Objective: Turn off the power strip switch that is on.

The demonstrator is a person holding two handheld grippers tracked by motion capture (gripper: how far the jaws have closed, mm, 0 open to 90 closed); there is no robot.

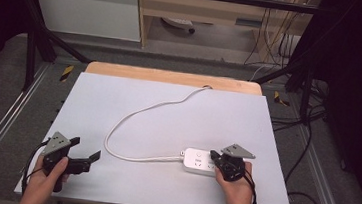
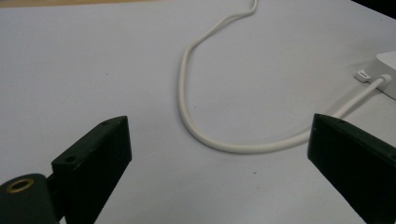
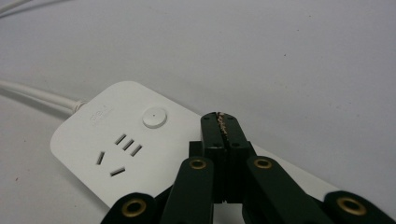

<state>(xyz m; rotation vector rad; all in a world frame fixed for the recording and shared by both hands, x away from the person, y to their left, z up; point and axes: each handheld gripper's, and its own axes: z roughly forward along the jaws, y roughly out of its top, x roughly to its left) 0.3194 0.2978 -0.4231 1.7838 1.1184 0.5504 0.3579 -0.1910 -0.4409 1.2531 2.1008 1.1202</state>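
Right gripper view has the white power strip lying directly beneath the right tool, whose jaws are pressed together with nothing between them, tips over the strip's top just beside its round button. Its long axis runs left to right across the white surface at the near right. Its cord loops away leftward toward the left tool, which rests wide apart and well clear, so the right hand is nearer

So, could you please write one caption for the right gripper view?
Shut right gripper poised over a white power strip on the grey table, near its round button.
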